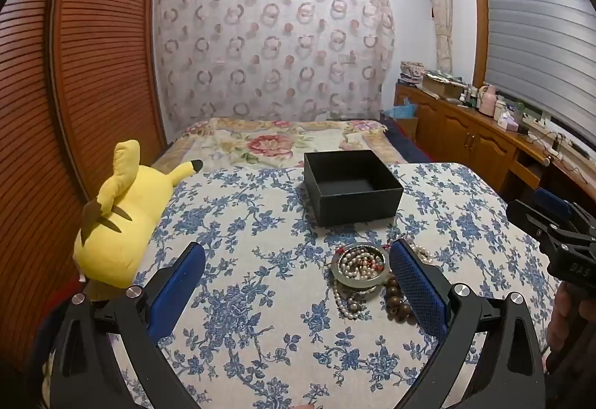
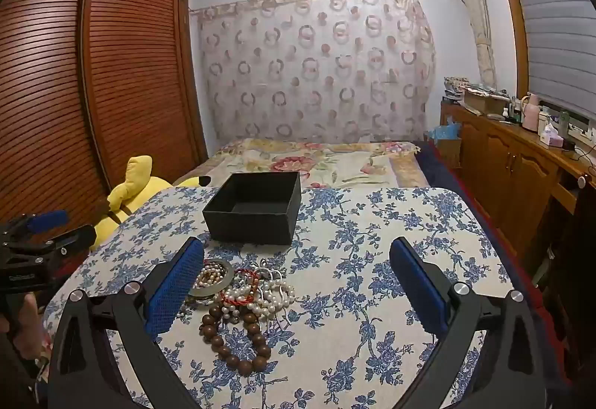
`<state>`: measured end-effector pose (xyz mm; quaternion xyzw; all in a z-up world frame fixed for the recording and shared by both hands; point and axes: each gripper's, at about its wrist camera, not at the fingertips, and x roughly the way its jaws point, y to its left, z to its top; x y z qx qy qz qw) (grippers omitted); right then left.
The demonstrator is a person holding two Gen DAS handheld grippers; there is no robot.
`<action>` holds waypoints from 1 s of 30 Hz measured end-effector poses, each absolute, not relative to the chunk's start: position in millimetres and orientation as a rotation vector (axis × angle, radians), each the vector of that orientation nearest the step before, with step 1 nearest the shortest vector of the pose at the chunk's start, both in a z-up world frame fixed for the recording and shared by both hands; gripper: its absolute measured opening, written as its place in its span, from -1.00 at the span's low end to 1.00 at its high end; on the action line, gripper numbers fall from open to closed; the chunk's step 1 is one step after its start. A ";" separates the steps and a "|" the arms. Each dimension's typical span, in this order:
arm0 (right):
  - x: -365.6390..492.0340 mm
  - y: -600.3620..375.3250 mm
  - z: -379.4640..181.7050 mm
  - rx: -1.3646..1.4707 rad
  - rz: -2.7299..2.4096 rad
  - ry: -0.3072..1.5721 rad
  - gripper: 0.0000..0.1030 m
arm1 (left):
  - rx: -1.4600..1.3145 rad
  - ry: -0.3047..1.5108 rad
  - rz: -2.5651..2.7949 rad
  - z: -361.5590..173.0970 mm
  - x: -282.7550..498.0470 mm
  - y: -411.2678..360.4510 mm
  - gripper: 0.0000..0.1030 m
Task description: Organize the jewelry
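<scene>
Well, the black box sits open and empty on the far part of the flowered cloth. Nearer lies a small metal dish holding pearls and red beads, with pearl strands and brown wooden beads spilled just beside it. Both left tongs and right tongs gape wide, holding nothing.

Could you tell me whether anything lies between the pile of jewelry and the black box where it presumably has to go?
Nothing visible does. The black box stands open just beyond the jewelry pile, with only bare flowered tablecloth between them. Both tools, left and right, are open and empty.
</scene>
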<state>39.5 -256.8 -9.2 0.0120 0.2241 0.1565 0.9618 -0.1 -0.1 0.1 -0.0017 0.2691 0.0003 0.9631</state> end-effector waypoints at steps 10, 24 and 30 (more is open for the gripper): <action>39.6 -257.0 -9.7 0.022 0.315 0.454 0.95 | -0.006 0.544 -0.002 0.7 -0.3 0.2 0.86; 38.7 -257.3 -8.0 0.023 0.314 0.454 0.95 | -0.006 0.530 -0.005 9.1 -4.7 -2.0 0.86; 38.6 -256.8 -7.0 0.024 0.314 0.454 0.95 | -0.005 0.528 -0.003 8.9 -5.0 -2.8 0.86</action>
